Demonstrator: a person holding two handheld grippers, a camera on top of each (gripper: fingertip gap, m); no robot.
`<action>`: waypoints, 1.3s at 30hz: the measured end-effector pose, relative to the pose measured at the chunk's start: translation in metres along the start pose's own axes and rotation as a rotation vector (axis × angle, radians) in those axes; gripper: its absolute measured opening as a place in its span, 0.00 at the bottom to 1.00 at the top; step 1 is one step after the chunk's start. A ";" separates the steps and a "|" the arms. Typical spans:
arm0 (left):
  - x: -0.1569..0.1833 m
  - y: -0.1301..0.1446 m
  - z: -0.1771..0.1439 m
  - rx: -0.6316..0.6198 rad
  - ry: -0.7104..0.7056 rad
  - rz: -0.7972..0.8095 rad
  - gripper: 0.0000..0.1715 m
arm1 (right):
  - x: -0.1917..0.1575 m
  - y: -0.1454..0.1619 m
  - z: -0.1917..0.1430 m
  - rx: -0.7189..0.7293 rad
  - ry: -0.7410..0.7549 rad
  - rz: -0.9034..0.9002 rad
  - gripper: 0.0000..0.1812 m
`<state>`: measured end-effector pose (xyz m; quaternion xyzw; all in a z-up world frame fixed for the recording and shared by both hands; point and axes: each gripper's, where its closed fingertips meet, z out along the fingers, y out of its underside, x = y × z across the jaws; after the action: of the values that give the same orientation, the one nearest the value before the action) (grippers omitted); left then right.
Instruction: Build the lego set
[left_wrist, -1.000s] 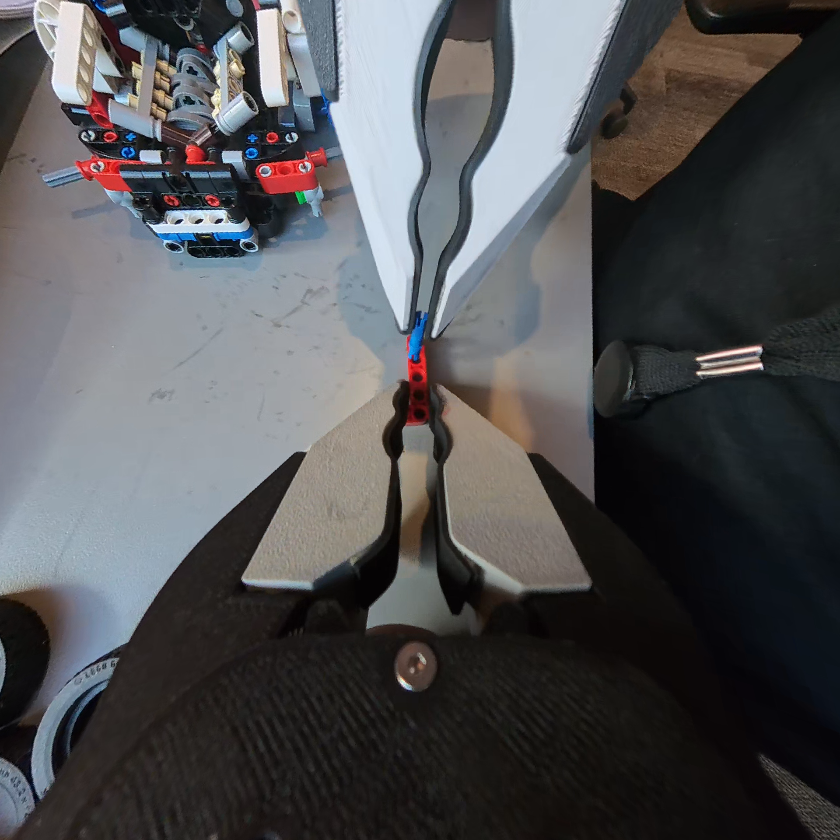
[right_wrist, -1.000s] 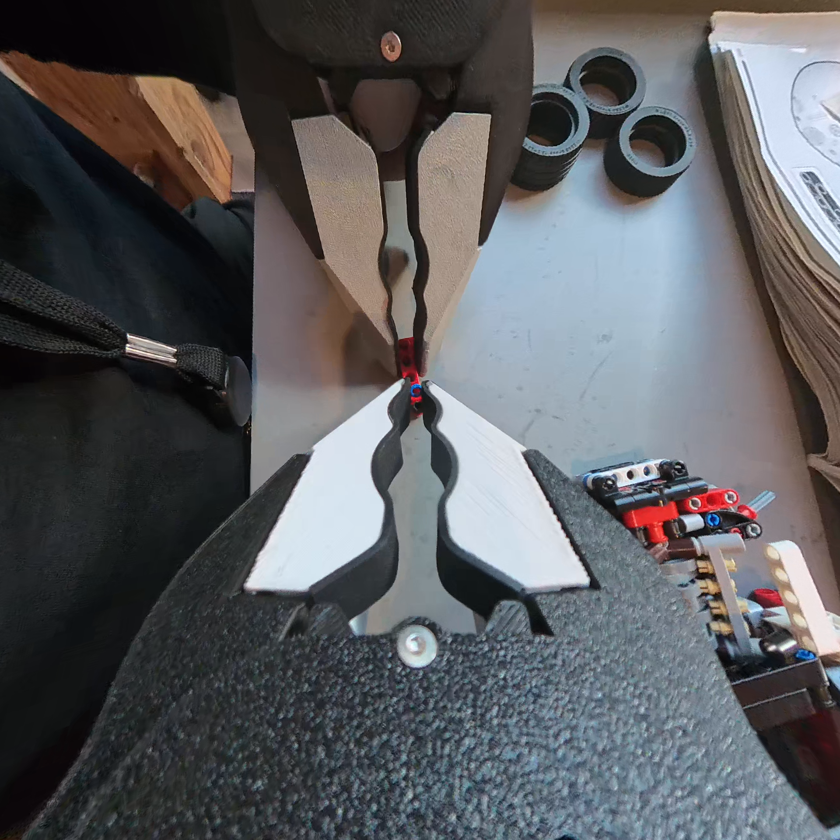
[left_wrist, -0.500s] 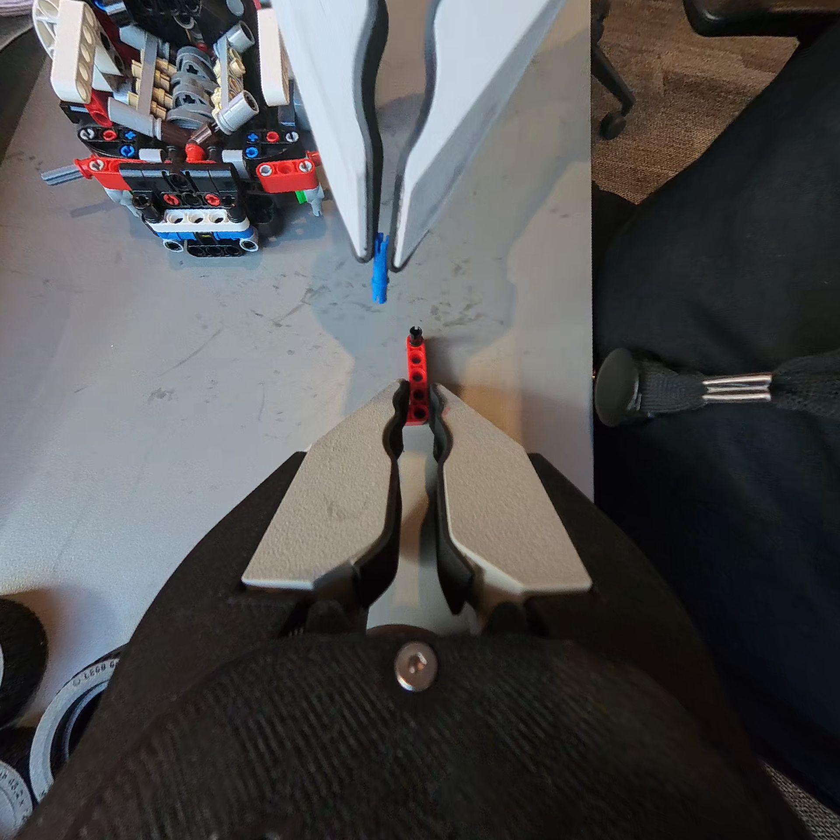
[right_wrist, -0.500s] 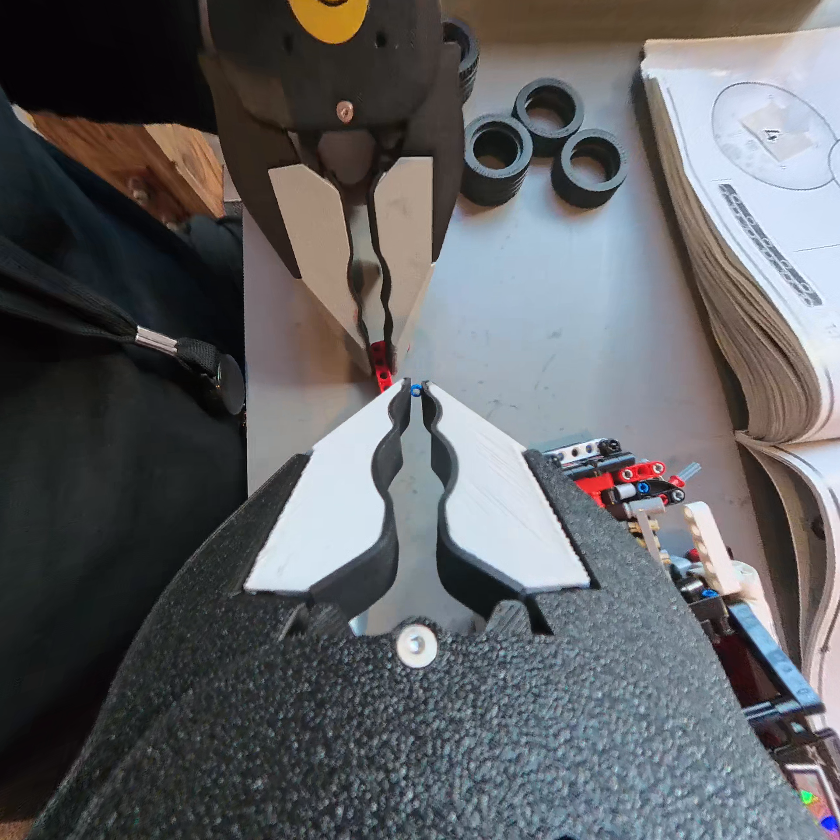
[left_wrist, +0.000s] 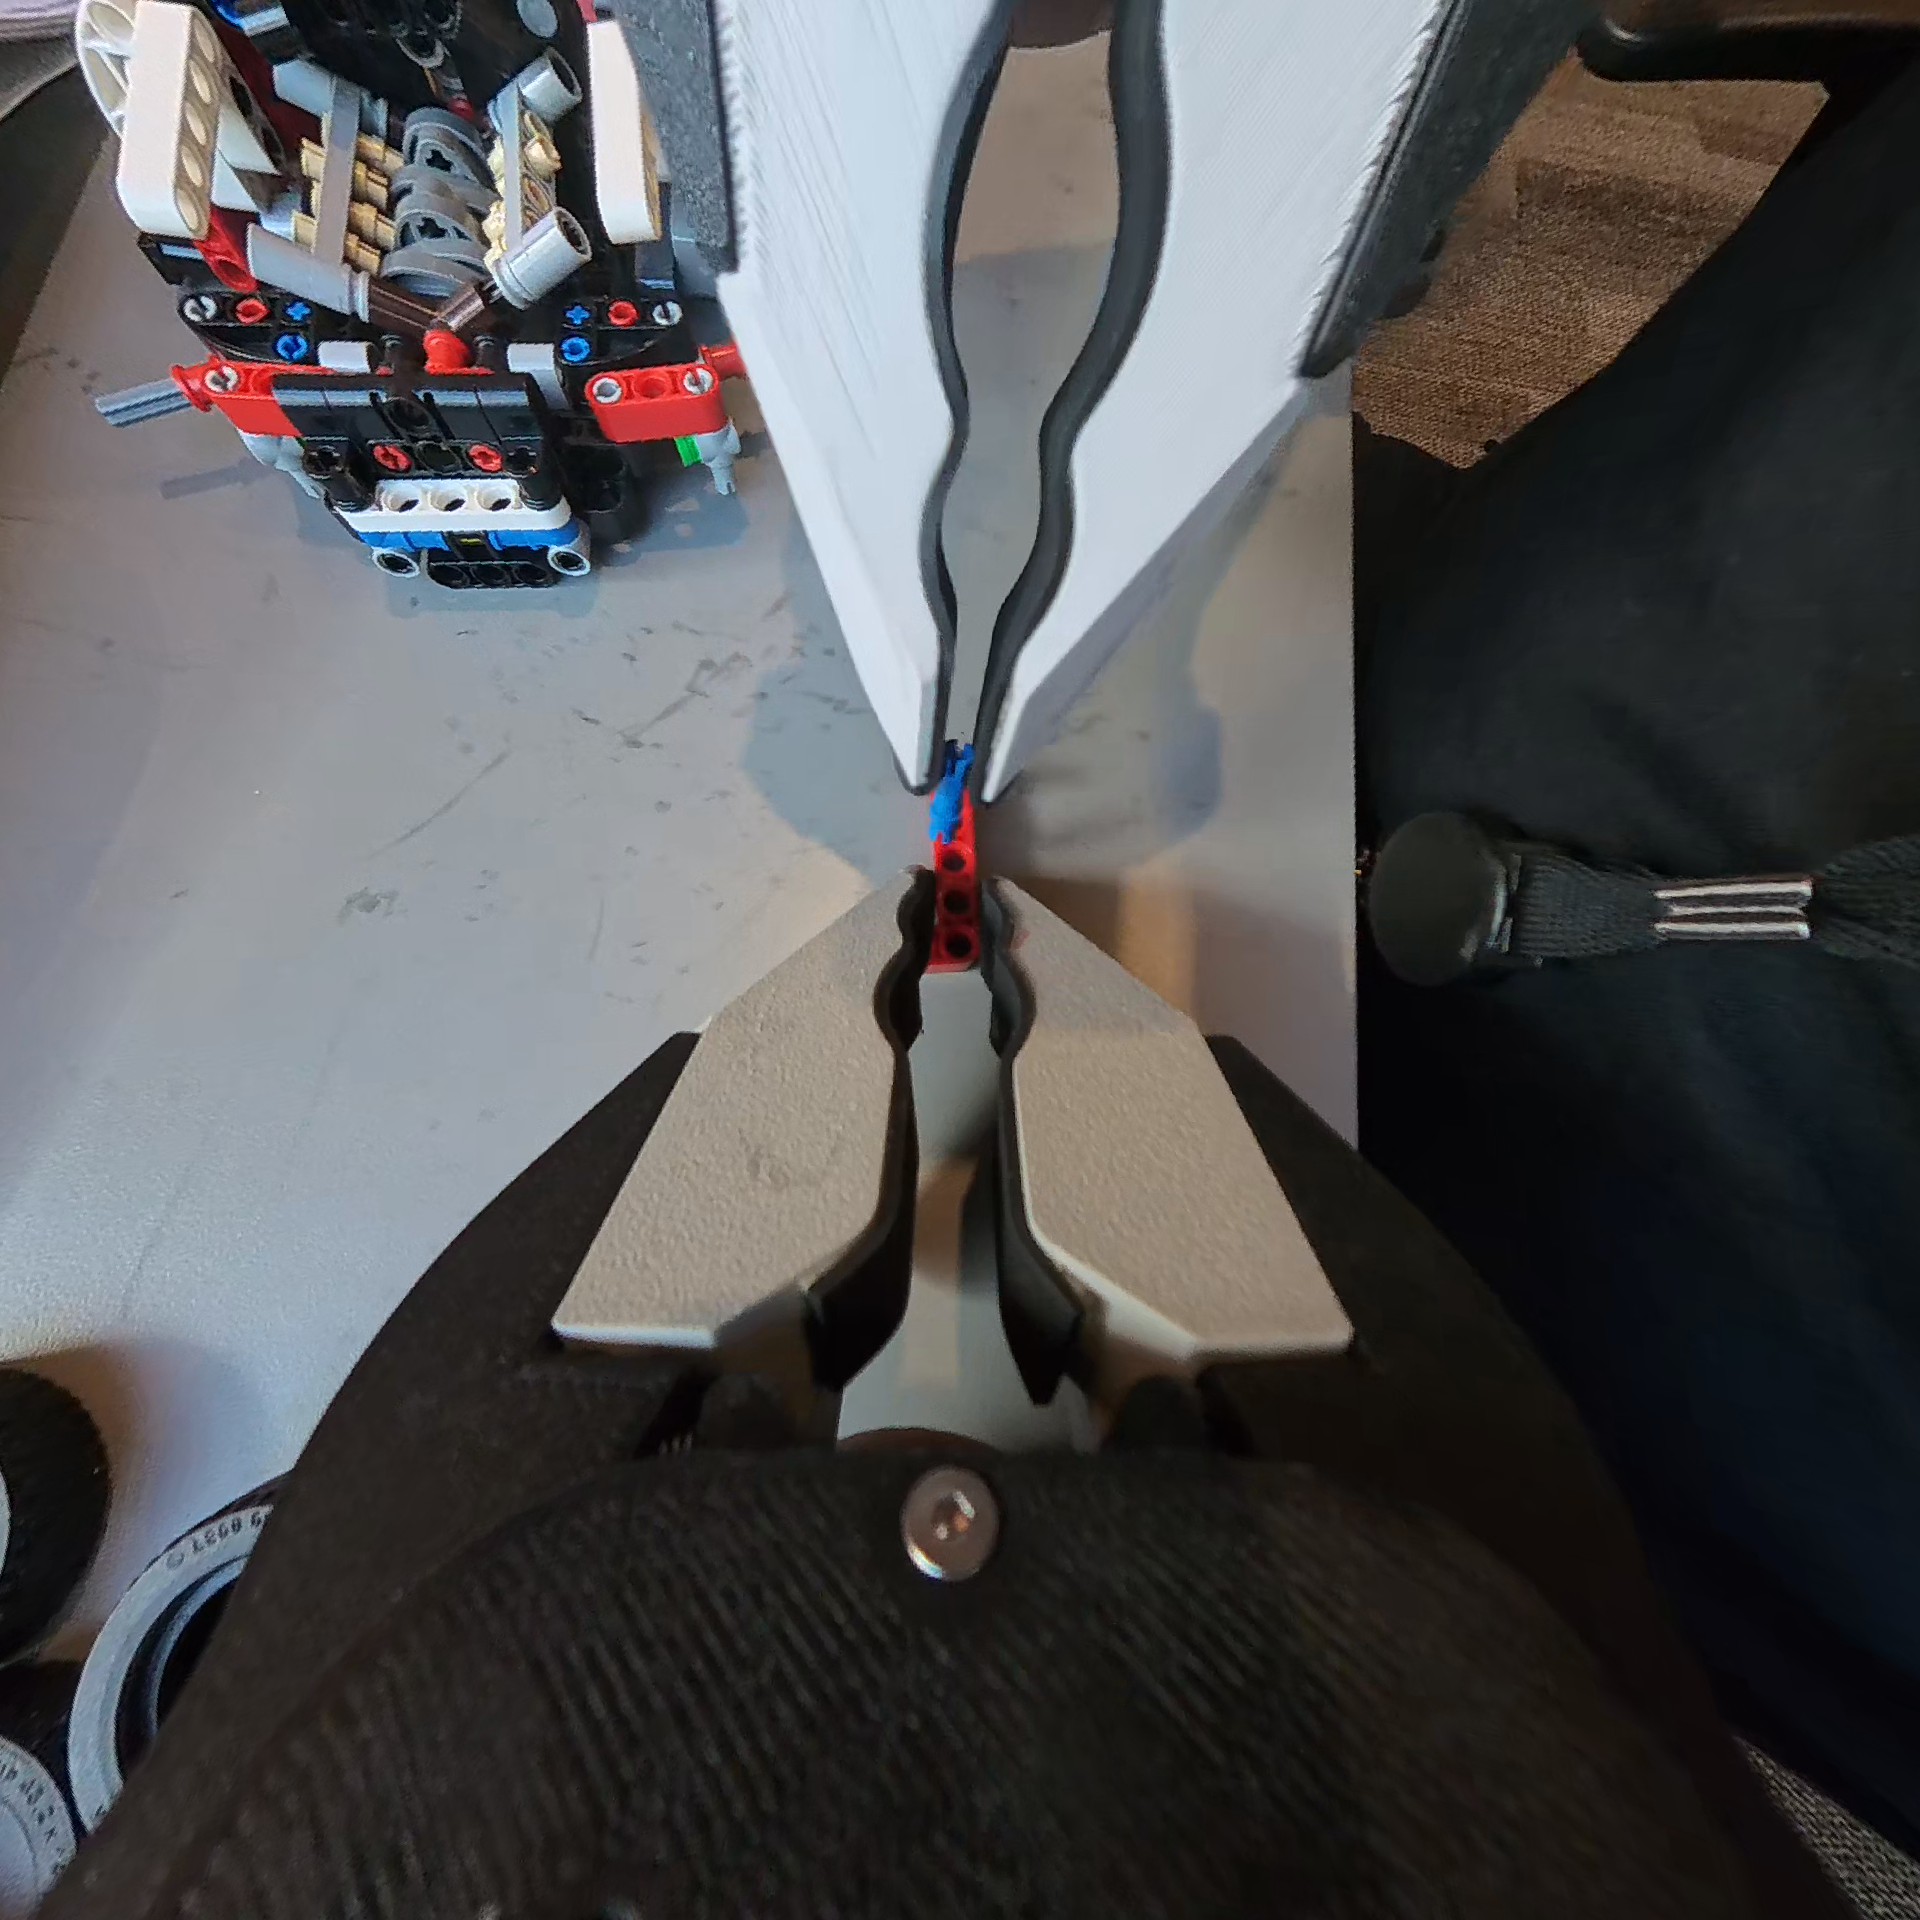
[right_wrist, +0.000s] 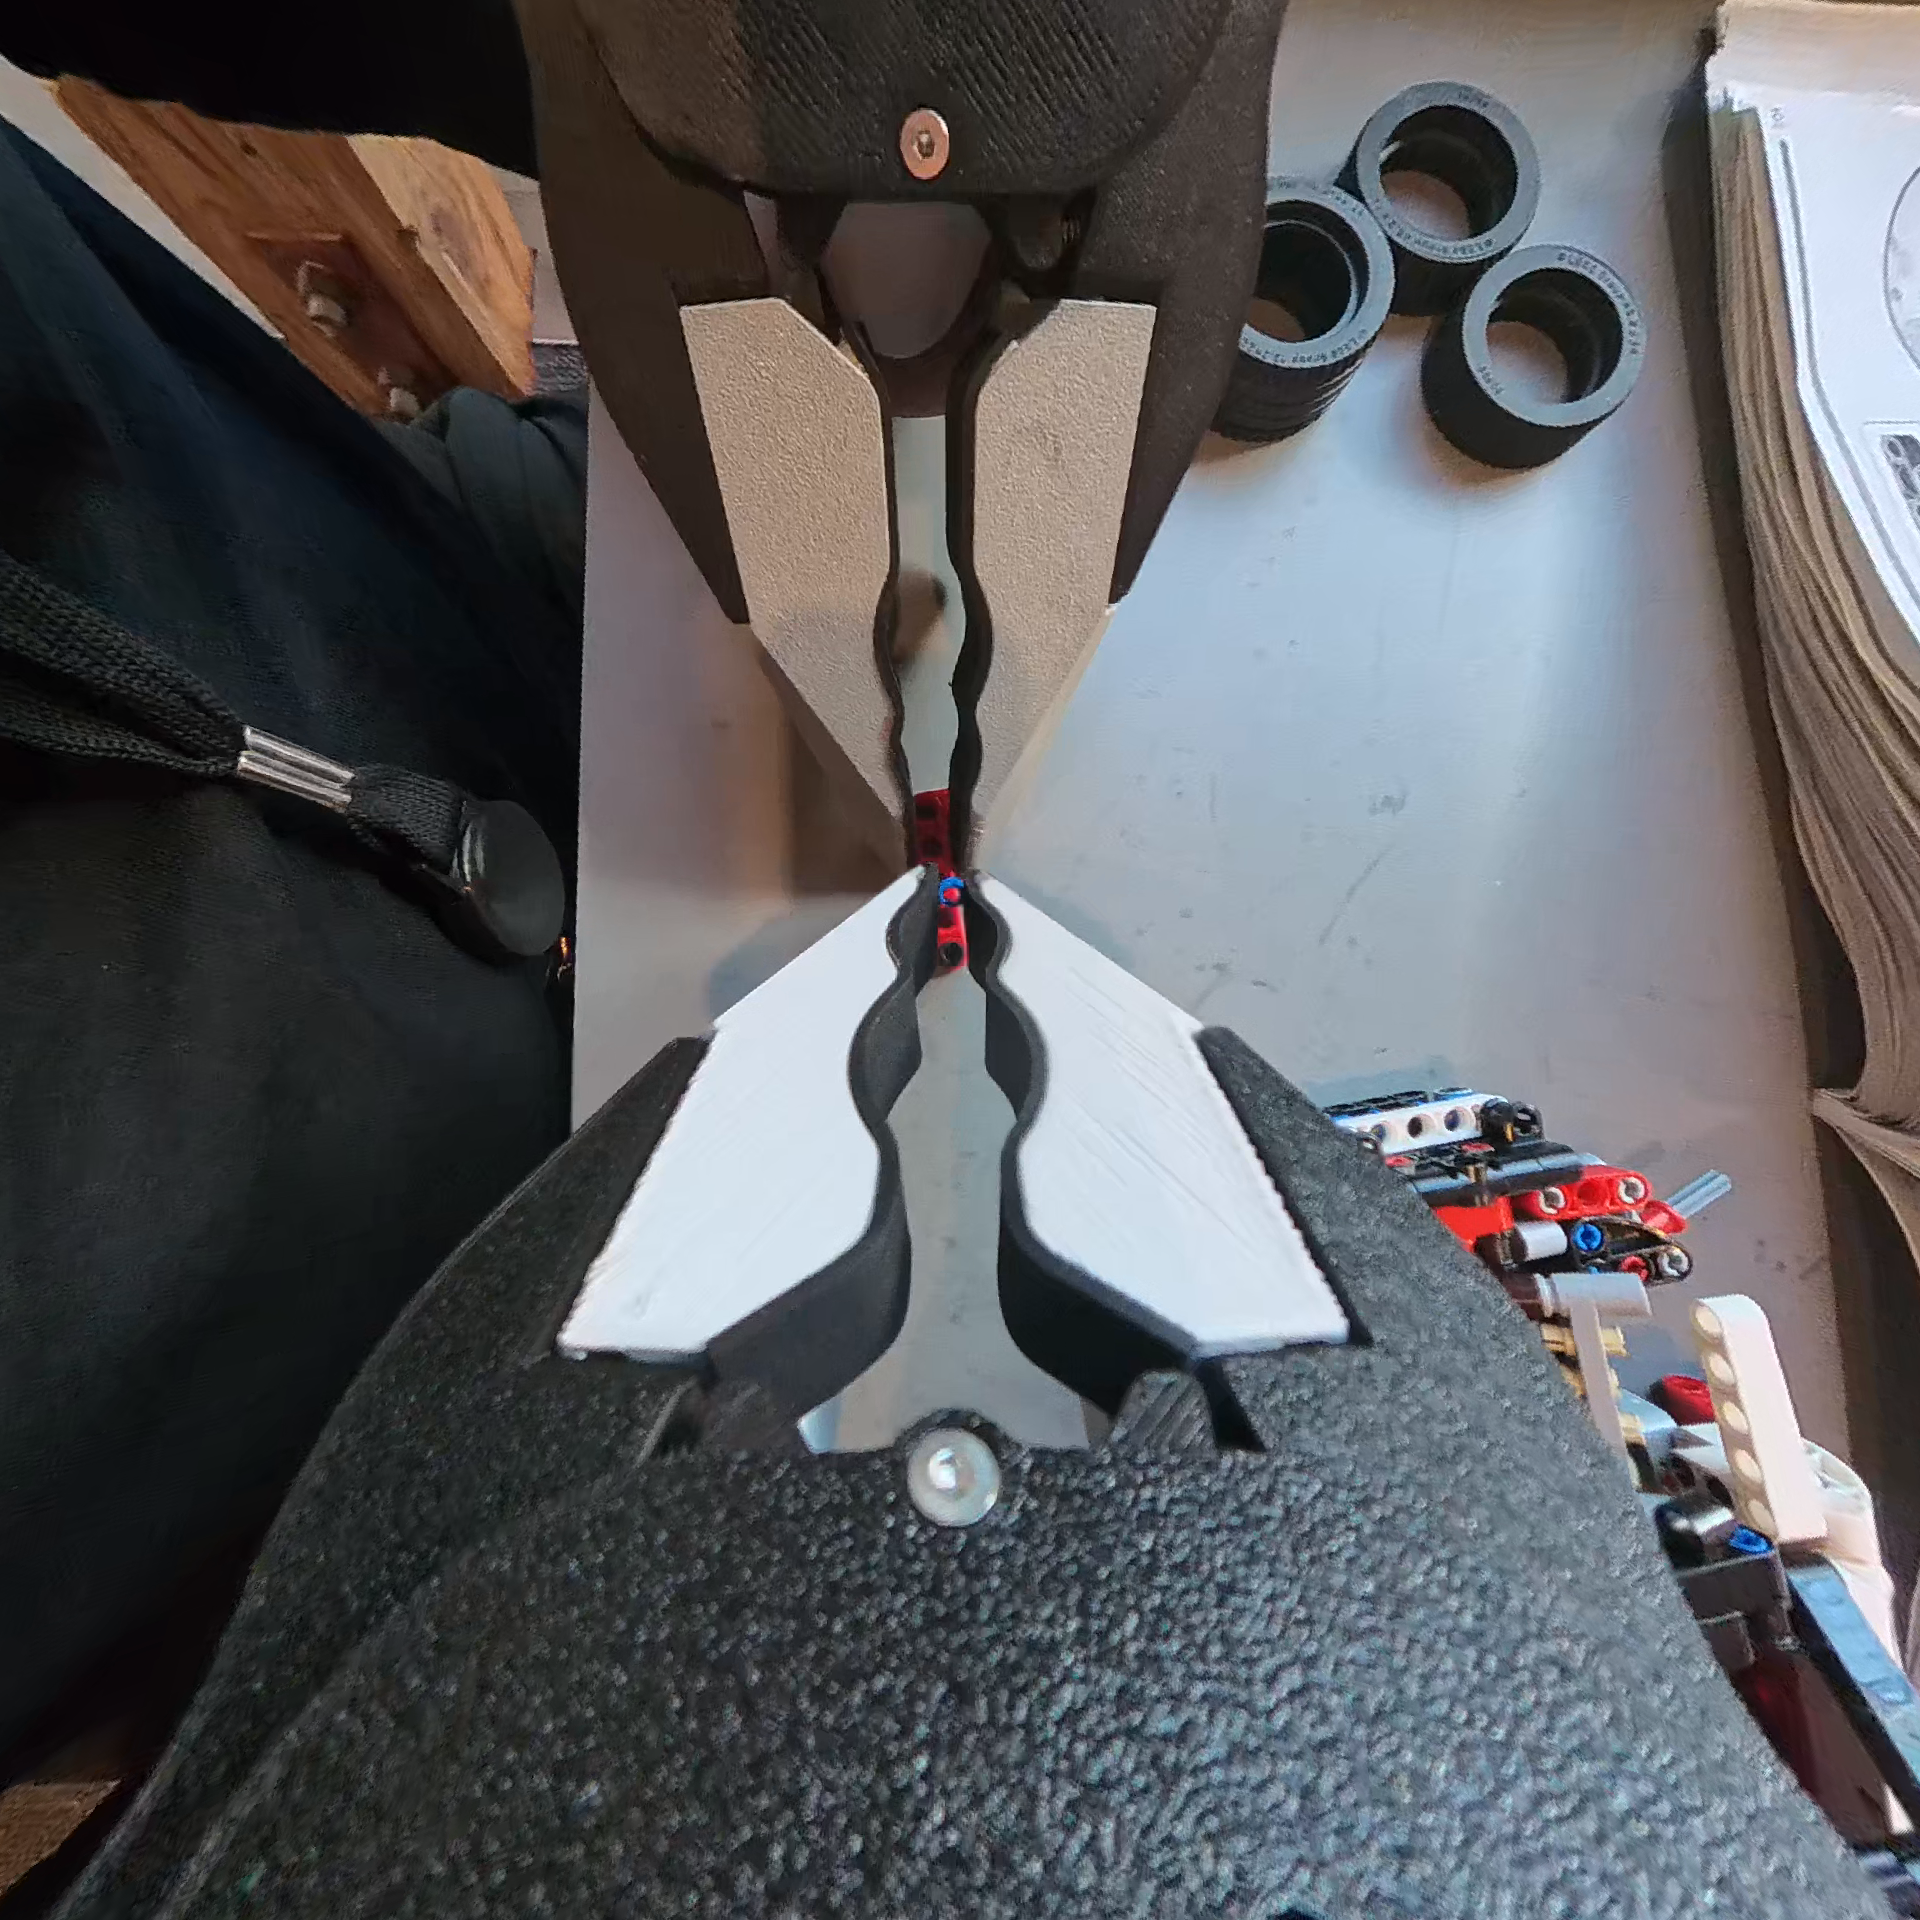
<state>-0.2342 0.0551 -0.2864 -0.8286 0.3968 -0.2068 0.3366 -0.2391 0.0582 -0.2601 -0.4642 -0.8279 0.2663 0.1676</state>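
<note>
My left gripper (left_wrist: 956, 888), with grey fingers, is shut on a short red holed beam (left_wrist: 958, 909) and holds it above the grey table (left_wrist: 416, 935). My right gripper (left_wrist: 954, 784), with white fingers, comes in from opposite and is shut on a small blue pin (left_wrist: 948, 805). The pin sits against the beam's far end hole. In the right wrist view the right gripper (right_wrist: 948, 896) holds the blue pin (right_wrist: 951, 891) at the red beam (right_wrist: 933, 821), which the left gripper (right_wrist: 935, 831) grips from above. The part-built model (left_wrist: 416, 312) stands at the back left.
The model (right_wrist: 1538, 1216) lies right of the right gripper. Black tyres (right_wrist: 1455, 260) sit at the table's far end, with some at bottom left (left_wrist: 62, 1558). An instruction booklet (right_wrist: 1849, 520) lies on the right. A person's dark clothes and a drawstring (left_wrist: 1558, 904) are beside the table edge. The tips of both grippers are at nearly the same place.
Half a second ago the right gripper was drawn back with the blue pin, apart from the beam. It has come forward again and the pin now meets the beam's end.
</note>
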 end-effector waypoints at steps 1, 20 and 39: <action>0.000 0.000 0.000 0.000 0.000 0.000 0.03 | 0.000 -0.001 -0.001 0.008 -0.001 0.006 0.02; 0.000 0.000 0.000 -0.001 -0.018 0.012 0.03 | -0.004 0.001 0.007 -0.045 -0.060 -0.038 0.02; -0.001 0.000 0.000 0.002 -0.032 -0.008 0.03 | -0.003 0.001 0.011 -0.013 -0.092 0.033 0.02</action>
<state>-0.2347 0.0562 -0.2867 -0.8330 0.3879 -0.1950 0.3429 -0.2424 0.0532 -0.2699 -0.4661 -0.8289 0.2844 0.1220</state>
